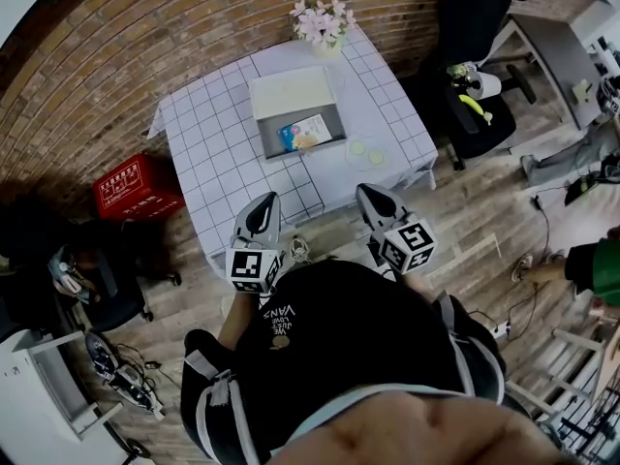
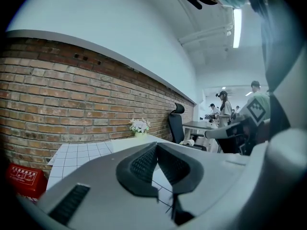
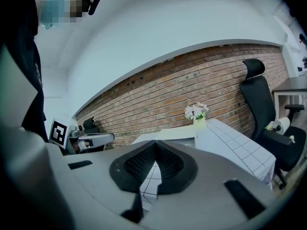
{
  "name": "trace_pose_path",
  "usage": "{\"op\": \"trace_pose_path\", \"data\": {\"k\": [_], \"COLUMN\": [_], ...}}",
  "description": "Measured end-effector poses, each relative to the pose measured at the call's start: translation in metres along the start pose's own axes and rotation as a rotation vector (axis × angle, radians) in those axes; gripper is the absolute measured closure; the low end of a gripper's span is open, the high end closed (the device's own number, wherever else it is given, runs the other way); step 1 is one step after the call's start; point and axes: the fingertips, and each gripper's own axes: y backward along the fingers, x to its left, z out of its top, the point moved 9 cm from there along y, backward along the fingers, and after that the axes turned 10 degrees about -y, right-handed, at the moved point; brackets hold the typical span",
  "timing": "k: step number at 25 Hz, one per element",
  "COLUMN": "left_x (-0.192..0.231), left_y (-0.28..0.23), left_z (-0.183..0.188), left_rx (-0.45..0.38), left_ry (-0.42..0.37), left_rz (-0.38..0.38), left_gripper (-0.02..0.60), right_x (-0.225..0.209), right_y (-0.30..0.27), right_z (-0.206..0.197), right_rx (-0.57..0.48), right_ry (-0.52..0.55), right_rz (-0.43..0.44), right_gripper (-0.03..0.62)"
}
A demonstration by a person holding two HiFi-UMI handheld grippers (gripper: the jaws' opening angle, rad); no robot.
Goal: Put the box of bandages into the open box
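On the table with the white checked cloth (image 1: 213,153) stands the open box (image 1: 334,119), its cream lid (image 1: 289,92) folded back. A blue and yellow box of bandages (image 1: 303,134) lies in its grey lower half. My left gripper (image 1: 263,211) and right gripper (image 1: 376,201) hang side by side in front of the table's near edge, both short of the box. In the left gripper view the left gripper (image 2: 157,145) is shut with nothing in it. The right gripper (image 3: 155,143) looks the same in the right gripper view, pads together and empty.
A vase of pale flowers (image 1: 325,27) stands at the table's far corner, and two small round pale things (image 1: 366,151) lie right of the open box. A red crate (image 1: 136,184) sits on the floor at the left. A black office chair (image 1: 475,114) and a desk stand at the right.
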Motion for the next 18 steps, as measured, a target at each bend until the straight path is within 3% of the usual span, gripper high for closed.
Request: {"op": "trace_pose_path", "data": {"k": [18], "left_x": [-0.022], "left_y": [0.018], "left_z": [-0.002], "left_rx": [0.001], "left_ry": [0.007], "left_rz": [0.021], "left_gripper": [0.571], "right_x": [0.003], "right_y": [0.013], "right_z": [-0.006], "right_rx": [0.022], "right_ry": [0.024], "right_rz": [0.013], "right_gripper": [0.59]}}
